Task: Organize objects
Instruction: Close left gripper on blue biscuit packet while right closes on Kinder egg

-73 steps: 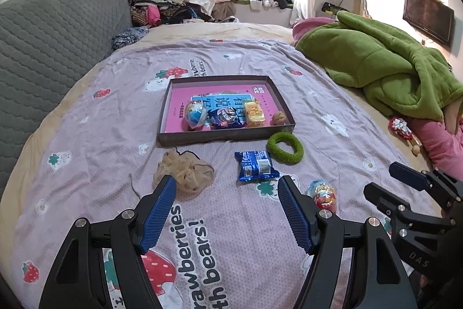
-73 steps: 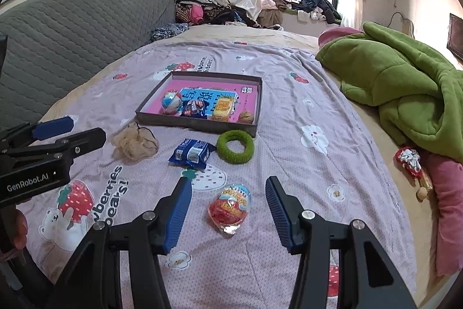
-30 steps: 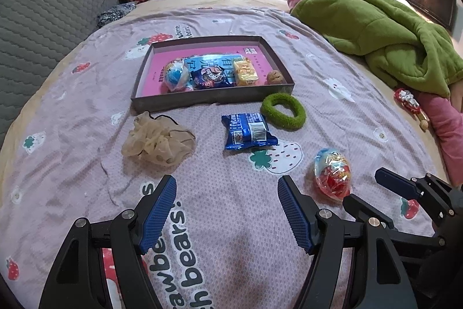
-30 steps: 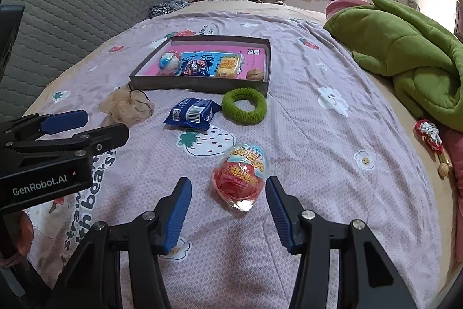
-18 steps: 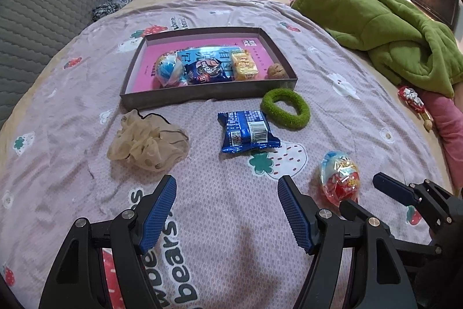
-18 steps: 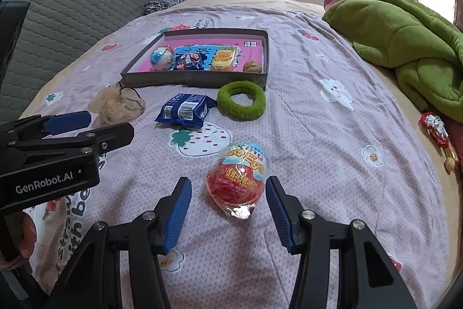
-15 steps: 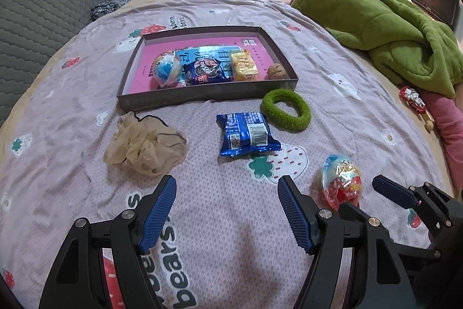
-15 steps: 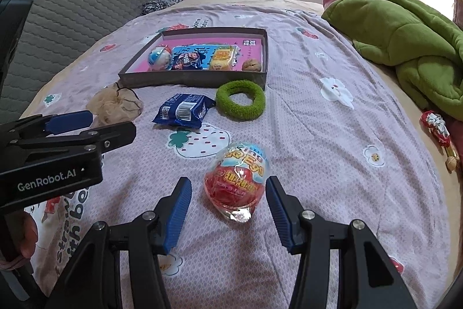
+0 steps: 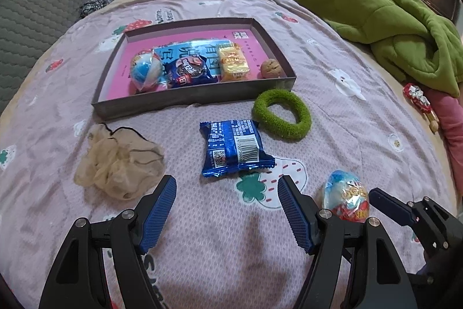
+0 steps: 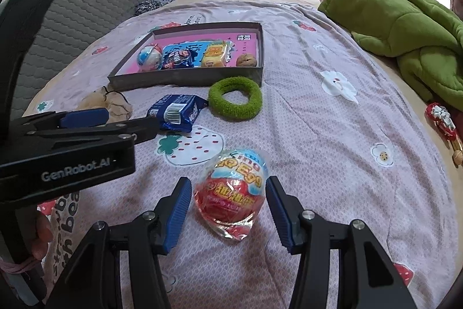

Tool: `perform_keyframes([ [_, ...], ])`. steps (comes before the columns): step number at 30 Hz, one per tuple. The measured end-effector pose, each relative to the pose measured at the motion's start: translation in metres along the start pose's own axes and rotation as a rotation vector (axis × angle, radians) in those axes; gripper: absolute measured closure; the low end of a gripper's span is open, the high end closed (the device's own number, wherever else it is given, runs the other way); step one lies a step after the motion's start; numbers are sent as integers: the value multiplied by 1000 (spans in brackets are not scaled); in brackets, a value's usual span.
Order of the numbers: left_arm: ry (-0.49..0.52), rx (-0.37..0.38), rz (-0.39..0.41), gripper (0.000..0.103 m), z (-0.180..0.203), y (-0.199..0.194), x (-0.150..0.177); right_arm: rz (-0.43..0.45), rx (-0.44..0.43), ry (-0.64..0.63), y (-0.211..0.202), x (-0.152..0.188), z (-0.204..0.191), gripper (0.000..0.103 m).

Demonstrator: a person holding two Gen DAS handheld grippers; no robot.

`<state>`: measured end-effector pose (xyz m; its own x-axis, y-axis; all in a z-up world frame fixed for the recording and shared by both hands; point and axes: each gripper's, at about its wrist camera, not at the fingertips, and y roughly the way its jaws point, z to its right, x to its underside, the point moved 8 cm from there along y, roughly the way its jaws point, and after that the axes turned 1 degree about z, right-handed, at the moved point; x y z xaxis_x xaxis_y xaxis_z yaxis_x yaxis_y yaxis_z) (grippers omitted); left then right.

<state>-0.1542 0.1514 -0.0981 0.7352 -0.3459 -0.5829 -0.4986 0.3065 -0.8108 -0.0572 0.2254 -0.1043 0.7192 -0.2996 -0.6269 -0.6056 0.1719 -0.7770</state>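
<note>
A grey tray (image 9: 185,99) with a pink floor holds an egg toy, a blue snack pack, a yellow snack and a walnut. On the bedspread in front lie a beige scrunchie (image 9: 118,161), a blue snack packet (image 9: 233,148), a green scrunchie (image 9: 282,115) and a red-and-blue wrapped egg (image 10: 234,190). My right gripper (image 10: 228,193) is open, its fingers on either side of the egg, not touching it. My left gripper (image 9: 225,193) is open and empty, just short of the blue packet (image 10: 176,110).
A green blanket (image 9: 390,19) is heaped at the right. A small red-wrapped trinket (image 9: 418,100) lies by a pink pillow at the right edge. A grey quilted headboard (image 10: 86,10) stands at the left; clothes are piled at the back.
Both grippers have moved forward and lower. The egg now sits between the right gripper's open fingers; the blue packet is closer to the left gripper. Nothing has been taken hold of.
</note>
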Motion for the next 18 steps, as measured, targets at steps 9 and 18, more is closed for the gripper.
perform_keyframes([
  [9, -3, 8, -16, 29, 2, 20, -11, 5, 3, 8, 6, -5, 0, 50],
  [18, -6, -2, -33, 29, 2, 43, -23, 8, 50, 26, 17, -10, 5, 49],
])
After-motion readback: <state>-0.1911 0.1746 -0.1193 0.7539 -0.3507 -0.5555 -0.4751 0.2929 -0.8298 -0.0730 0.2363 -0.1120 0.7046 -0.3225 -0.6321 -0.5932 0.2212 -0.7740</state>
